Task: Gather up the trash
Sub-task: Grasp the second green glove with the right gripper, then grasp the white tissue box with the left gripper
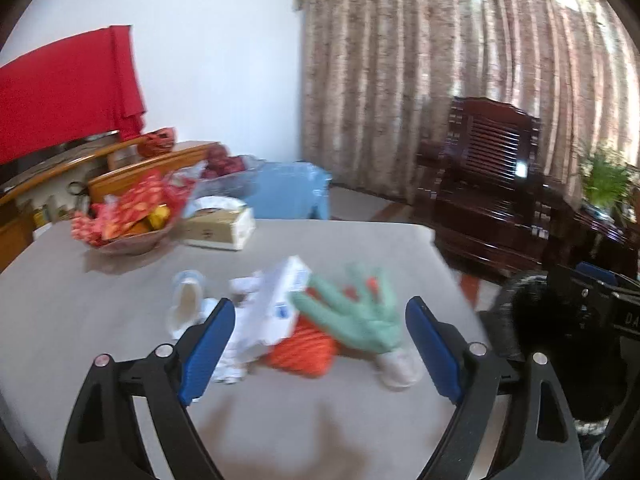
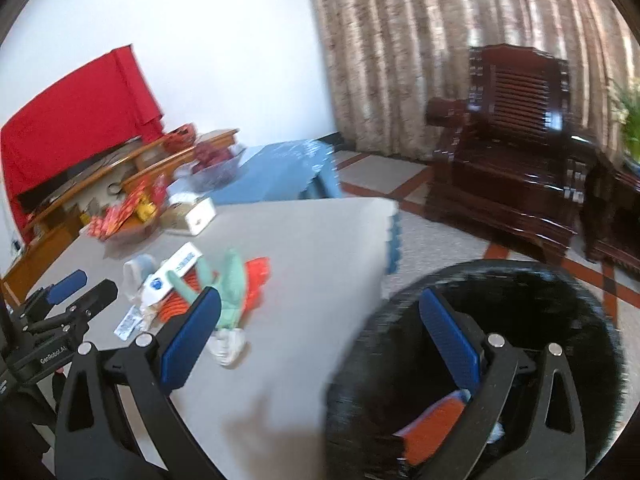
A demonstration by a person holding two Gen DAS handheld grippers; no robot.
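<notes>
left gripper [image 1: 320, 344] wide apart, empty — over green glove [image 1: 356, 316] | right gripper [image 2: 320, 340] wide apart, empty

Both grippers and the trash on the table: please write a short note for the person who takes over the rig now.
Left gripper: open, empty, over the table, pointed at the trash pile.
Right gripper: open, empty, at the table's edge, above the black bin.
Pile near the table's middle: green glove on an orange net, white box, crumpled paper, small plastic cup, clear wrapper.
Done: an orange item lies in the bin.
Left: the whole pile. The snack bowl and tissue box do not look like trash.
</notes>
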